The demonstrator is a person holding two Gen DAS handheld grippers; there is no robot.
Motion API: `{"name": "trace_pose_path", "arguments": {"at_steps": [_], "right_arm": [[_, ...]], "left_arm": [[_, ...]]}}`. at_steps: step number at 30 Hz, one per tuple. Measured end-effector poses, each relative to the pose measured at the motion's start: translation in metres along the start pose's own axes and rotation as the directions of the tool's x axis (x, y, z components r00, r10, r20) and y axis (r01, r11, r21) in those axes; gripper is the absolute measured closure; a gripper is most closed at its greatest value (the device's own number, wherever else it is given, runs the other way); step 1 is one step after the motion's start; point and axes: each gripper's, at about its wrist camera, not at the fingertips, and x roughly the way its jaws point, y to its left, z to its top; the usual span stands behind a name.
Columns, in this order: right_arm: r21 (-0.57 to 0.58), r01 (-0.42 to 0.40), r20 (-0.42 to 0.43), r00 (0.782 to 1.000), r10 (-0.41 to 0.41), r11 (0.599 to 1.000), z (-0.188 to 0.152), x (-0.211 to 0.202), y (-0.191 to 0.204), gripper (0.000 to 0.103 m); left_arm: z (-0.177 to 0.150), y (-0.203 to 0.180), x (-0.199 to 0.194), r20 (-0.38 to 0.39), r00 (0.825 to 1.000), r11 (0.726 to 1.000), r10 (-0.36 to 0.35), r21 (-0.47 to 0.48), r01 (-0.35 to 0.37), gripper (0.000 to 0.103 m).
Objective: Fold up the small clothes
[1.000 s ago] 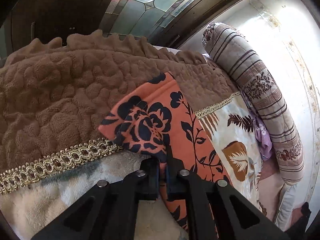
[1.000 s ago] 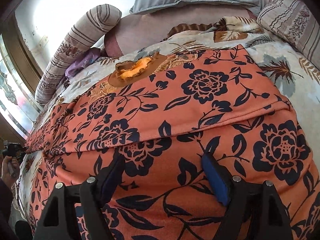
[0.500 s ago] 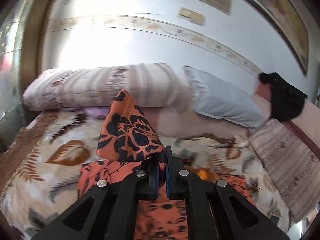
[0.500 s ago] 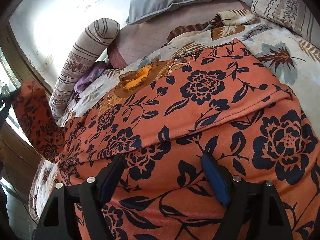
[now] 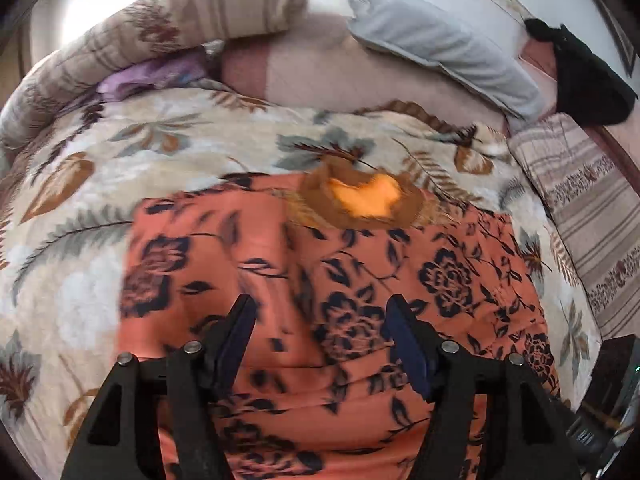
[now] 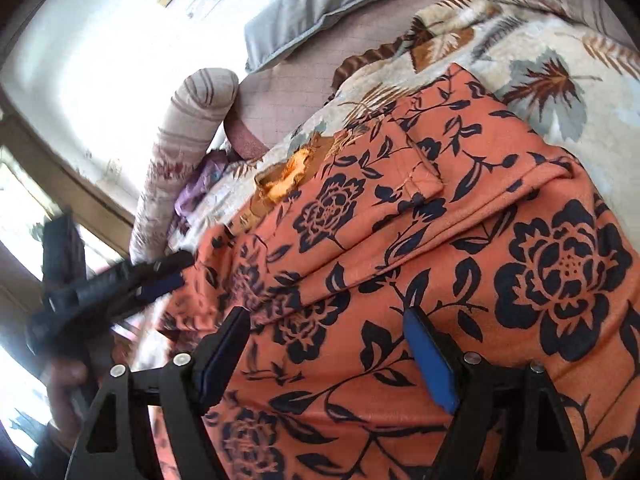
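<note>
An orange garment with dark navy flowers (image 5: 360,280) lies on the bed, its brown and orange neckline (image 5: 362,200) at the far edge. My left gripper (image 5: 320,312) is open and empty just above the cloth, with a folded-over flap (image 5: 192,264) lying at its left. In the right wrist view the same garment (image 6: 460,260) fills the frame, one sleeve (image 6: 416,160) folded across it. My right gripper (image 6: 326,320) is open and empty over the cloth. The left gripper (image 6: 168,276) shows at the garment's left edge.
The garment rests on a cream leaf-print bedspread (image 5: 120,152). A striped bolster (image 5: 180,28), a grey pillow (image 5: 440,44) and a purple cloth (image 5: 152,76) lie at the head. A striped pillow (image 5: 592,216) sits right. A black object (image 5: 584,84) hangs top right.
My left gripper carried the garment's corner up and over onto the garment, then opened and let it go. My right gripper stayed open over the cloth.
</note>
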Motion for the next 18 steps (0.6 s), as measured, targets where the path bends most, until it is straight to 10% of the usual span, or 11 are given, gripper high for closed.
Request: {"name": "trace_pose_path", "arguments": {"at_steps": [5, 12, 13, 15, 18], "right_arm": [[0.186, -0.028, 0.066, 0.998, 0.016, 0.982, 0.041, -0.017, -0.014, 0.020], [0.256, 0.212, -0.105, 0.976, -0.191, 0.943, 0.088, 0.045, -0.035, 0.028], [0.227, 0.252, -0.117, 0.966, -0.231, 0.941, 0.090, 0.051, -0.031, 0.039], [0.152, 0.319, -0.161, 0.942, -0.295, 0.936, 0.095, 0.063, -0.022, 0.092], [0.060, 0.364, -0.151, 0.924, -0.352, 0.930, 0.100, 0.061, 0.000, 0.096]], "left_arm": [[-0.011, 0.074, -0.021, 0.047, 0.993, 0.991, 0.112, -0.078, -0.108, 0.033], [-0.039, 0.133, -0.012, 0.009, 0.997, 0.970, 0.071, -0.233, -0.067, 0.033], [-0.039, 0.134, -0.009, 0.004, 0.998, 0.969, 0.070, -0.238, -0.067, 0.033], [-0.042, 0.140, -0.007, -0.001, 0.998, 0.965, 0.060, -0.254, -0.058, 0.033], [-0.040, 0.147, -0.009, -0.003, 0.999, 0.962, 0.052, -0.267, -0.051, 0.033]]}}
